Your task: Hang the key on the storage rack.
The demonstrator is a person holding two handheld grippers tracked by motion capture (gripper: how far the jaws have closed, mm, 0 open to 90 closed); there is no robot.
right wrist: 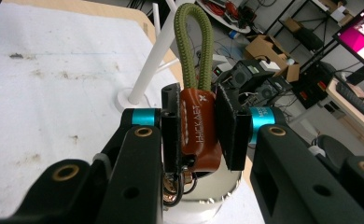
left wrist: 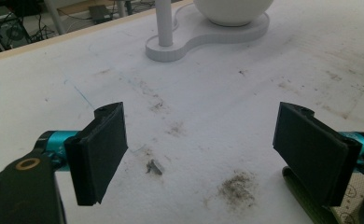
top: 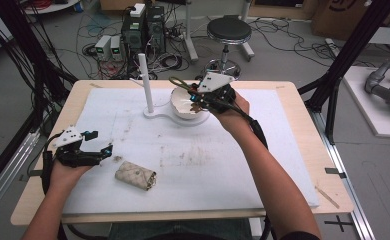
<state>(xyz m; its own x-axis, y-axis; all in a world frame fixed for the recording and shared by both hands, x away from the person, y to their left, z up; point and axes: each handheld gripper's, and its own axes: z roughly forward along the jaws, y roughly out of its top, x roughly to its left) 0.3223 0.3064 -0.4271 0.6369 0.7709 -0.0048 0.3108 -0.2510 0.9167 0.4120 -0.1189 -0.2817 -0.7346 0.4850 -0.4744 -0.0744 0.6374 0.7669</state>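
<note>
Inspector: The right gripper (right wrist: 196, 126) jaws are clamping on the brown leather tab of a key strap (right wrist: 198, 122), its green cord loop (right wrist: 192, 44) standing up past the jaws. Metal rings are hanging below the tab, over the white bowl (top: 183, 106).

Assessor: And the risk?

Inspector: The tab is smooth and gripped on its sides alone; a tilt could be letting it slide out and miss the bowl. The loop could also be snagging the white post (top: 145, 82) just beside the bowl and tipping the stand.

Assessor: The other hand?

Inspector: The left gripper (top: 97, 143) jaws are standing wide apart over the stained table (left wrist: 245, 93), holding nothing. A folded pouch (top: 135, 175) is lying near it, well apart from the bowl.
</note>
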